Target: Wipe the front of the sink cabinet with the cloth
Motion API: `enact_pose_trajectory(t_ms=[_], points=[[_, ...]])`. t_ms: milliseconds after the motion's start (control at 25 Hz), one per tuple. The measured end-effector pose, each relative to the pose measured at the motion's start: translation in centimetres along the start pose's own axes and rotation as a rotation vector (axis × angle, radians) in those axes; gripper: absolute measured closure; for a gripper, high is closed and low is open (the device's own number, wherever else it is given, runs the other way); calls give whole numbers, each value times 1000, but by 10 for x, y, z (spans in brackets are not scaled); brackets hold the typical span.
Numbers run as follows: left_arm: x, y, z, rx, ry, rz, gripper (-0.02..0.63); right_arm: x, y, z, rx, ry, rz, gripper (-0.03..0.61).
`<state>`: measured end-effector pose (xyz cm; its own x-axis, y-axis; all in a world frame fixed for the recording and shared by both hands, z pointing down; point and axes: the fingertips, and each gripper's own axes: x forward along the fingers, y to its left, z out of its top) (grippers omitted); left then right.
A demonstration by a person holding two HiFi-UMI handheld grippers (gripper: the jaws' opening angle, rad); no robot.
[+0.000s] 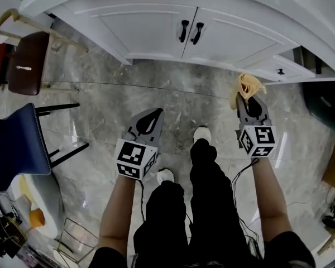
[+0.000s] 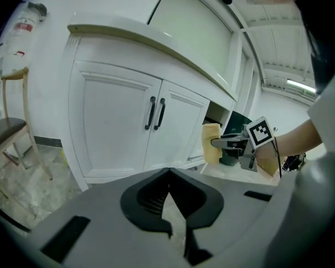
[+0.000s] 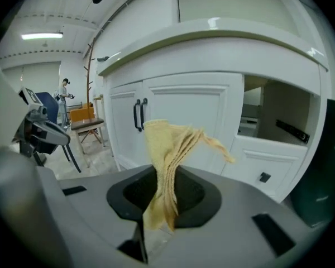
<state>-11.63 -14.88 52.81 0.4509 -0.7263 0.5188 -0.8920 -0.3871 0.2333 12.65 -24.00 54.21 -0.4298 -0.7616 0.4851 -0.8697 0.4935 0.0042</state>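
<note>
Closest under my eyes are my own forearms, both stretched forward over the floor [image 1: 173,102], each carrying its tongs with the nose towards the cabinet [image 1: 156,29].

My right tongs [image 1: 251,104] are clamped on the cloth [image 1: 247,86]. In the right gripper view the yellow cloth [image 3: 167,149] comes up bunched and folded from between the closed jaws of the right tongs [image 3: 162,190], and one loose corner flops off to the right. Its long axis runs on from the tongs, so the free end leads towards the white front.

My left tongs [image 1: 149,120] are pressed together at the tips with nothing between them. The left gripper view shows only floor through the slit behind the tips of the left tongs [image 2: 169,172].

What the coming stroke hangs on is this: the cabinet front stands straight ahead of the cloth, and the two are apart, not touching. My right hand is the nearer one. It reaches further forward than the left and sits to the right of the two black handles [image 1: 190,31], in line with the small drawer [image 1: 279,70] beside the doors [image 3: 184,116]. I judge the wipe not yet begun. To start on the doors I would push the right forearm forward and swing it leftward, so the cloth's free end meets the panel before the tongs do.
</note>
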Motion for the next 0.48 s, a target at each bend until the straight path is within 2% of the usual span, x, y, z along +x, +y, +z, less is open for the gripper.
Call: enact_pose_trajectory(t_ms=[280,480], points=[[-92,-32,69,40,25,-22,597,-77,52,90,-21,20,8,497],[-148,-55,122,88,20,-61,597,-143,87,141,90,39,-28,497]])
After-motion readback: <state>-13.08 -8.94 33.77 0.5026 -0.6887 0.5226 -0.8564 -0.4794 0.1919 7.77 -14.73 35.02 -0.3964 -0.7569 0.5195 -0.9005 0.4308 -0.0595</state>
